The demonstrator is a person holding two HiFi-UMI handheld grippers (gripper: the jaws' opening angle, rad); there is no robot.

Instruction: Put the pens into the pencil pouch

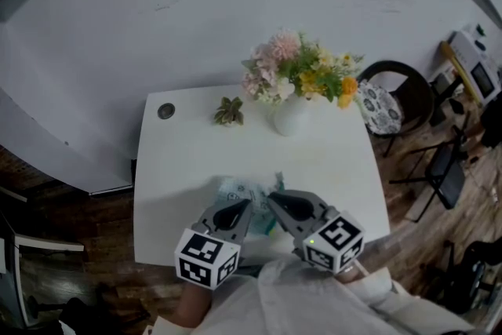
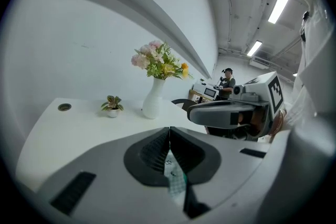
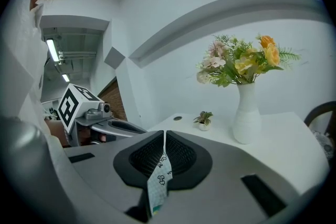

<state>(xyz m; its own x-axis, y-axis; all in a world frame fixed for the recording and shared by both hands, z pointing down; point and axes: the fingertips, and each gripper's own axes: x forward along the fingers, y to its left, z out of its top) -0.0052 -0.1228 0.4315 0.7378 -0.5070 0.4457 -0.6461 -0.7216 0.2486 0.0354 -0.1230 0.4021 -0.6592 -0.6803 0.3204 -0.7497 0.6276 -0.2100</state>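
Smooth matt white table (image 1: 180, 169), glossy white vase (image 1: 290, 118), thin printed pouch (image 3: 157, 186), wood plank floor (image 1: 78, 216)

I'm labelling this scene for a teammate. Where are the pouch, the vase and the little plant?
pouch (image 3: 158, 186), right gripper view, on its printed fabric edge.
vase (image 1: 290, 118), head view, on its white body.
plant (image 1: 229, 111), head view, on its leaves.

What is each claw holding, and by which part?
The left claw and the right claw each pinch a thin fabric edge of the pencil pouch. Exactly which edge cannot be told.
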